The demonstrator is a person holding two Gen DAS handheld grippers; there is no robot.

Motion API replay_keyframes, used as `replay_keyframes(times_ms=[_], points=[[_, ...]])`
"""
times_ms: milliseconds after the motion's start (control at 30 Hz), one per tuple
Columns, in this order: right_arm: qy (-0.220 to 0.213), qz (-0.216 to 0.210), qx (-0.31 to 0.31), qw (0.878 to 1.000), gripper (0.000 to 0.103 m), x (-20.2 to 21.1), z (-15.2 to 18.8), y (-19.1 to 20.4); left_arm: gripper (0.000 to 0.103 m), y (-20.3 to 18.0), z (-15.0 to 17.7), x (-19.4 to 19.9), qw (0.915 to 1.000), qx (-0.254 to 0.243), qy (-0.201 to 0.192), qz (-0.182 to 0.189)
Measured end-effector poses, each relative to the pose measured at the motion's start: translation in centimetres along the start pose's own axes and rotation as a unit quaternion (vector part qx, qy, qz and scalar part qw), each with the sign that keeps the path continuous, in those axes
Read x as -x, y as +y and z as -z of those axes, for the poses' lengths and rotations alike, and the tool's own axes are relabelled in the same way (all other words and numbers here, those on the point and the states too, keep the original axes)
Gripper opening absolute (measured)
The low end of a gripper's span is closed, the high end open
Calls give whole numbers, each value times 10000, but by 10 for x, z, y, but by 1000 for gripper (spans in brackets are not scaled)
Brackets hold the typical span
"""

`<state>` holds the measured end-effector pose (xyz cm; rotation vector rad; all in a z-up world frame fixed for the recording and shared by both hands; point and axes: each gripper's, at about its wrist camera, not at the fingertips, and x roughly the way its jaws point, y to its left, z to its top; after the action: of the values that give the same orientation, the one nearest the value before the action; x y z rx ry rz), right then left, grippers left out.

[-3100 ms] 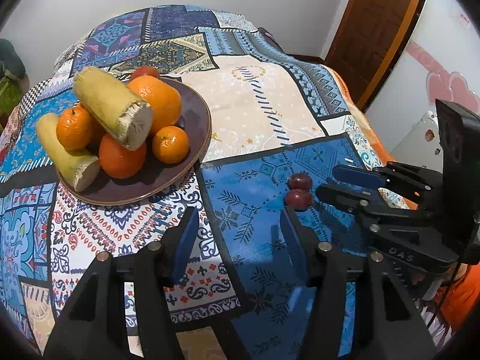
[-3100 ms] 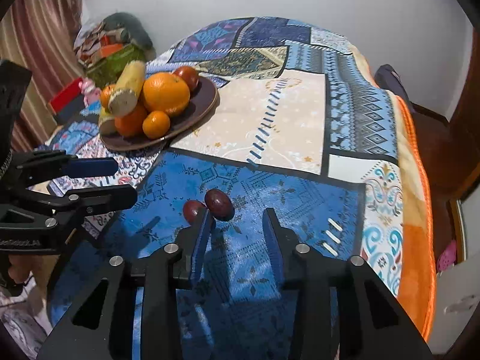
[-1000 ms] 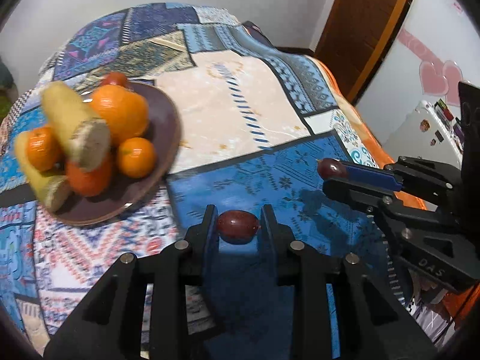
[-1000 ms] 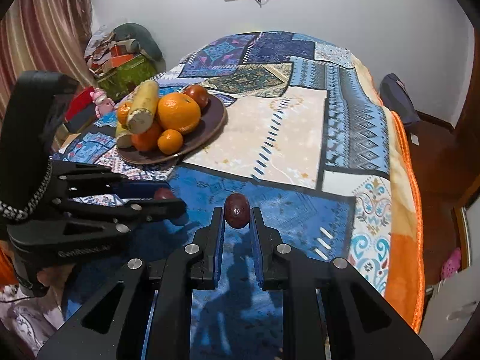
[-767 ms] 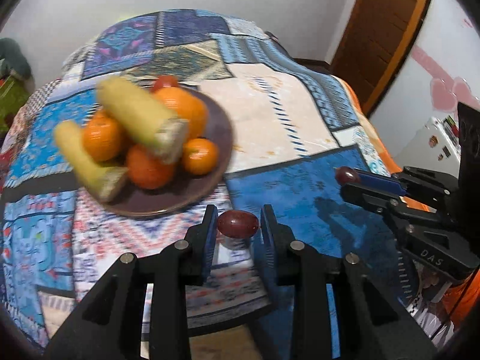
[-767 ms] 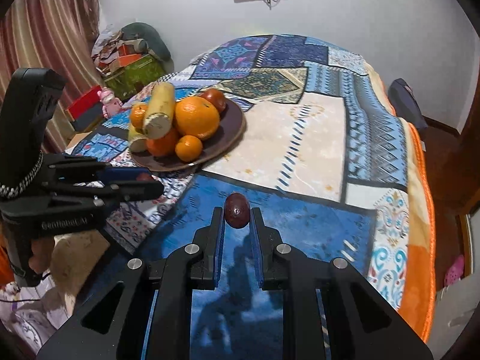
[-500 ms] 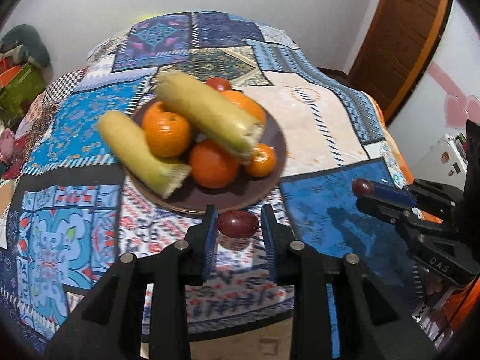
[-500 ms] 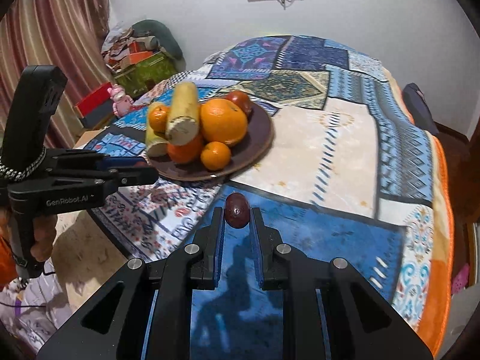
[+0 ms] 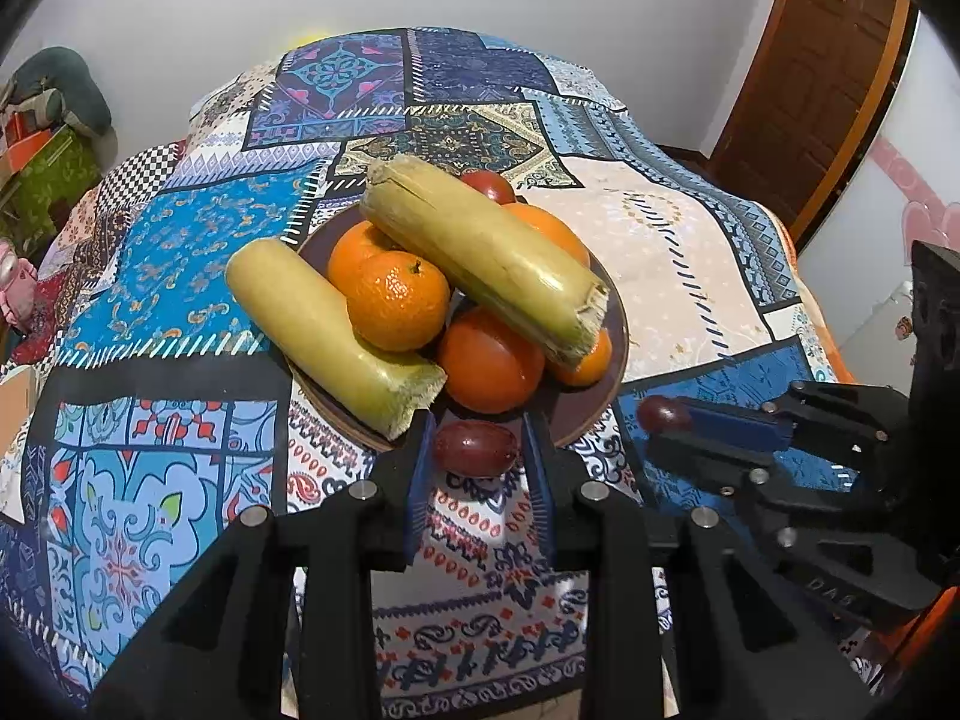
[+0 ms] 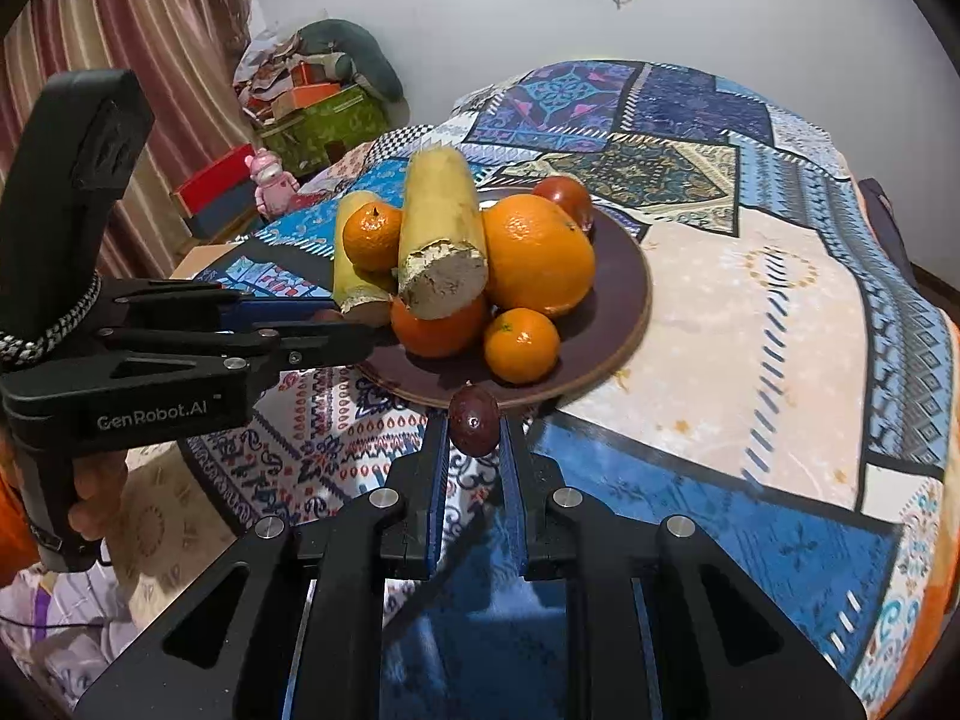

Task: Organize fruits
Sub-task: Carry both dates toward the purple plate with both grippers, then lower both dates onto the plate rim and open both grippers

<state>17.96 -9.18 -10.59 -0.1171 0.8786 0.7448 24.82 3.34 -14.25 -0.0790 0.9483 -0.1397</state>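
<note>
My left gripper is shut on a dark red plum and holds it just in front of the near rim of the brown plate. My right gripper is shut on a second dark red plum, also at the plate's near rim; it shows at the right of the left wrist view. The plate holds several oranges, two sugarcane pieces and a red fruit. The left gripper's fingertips are hidden in the right wrist view.
The plate sits on a round table under a patchwork cloth. A wooden door stands at the right. Boxes and bags are piled by the curtain at the left, beyond the table edge.
Both grippers closed on the plums on the blue patch, lifted them, and carried them left to the plate's near rim.
</note>
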Motion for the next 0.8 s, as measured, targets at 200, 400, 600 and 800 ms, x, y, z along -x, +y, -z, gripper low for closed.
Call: replay_keyframes(times_ms=[200, 400, 600, 800], points=[[42, -44, 42, 10000, 16, -10, -5, 4, 29, 3, -1, -4, 10000, 11, 4, 52], [45, -71, 52, 10000, 16, -17, -10, 8, 29, 5, 1, -5, 10000, 61, -11, 48], [102, -82, 53, 9999, 16, -24, -12, 9, 29, 6, 3, -6, 9999, 74, -17, 67], [115, -71, 56, 9999, 16, -29, -14, 9, 29, 5, 4, -7, 9999, 90, -36, 46]])
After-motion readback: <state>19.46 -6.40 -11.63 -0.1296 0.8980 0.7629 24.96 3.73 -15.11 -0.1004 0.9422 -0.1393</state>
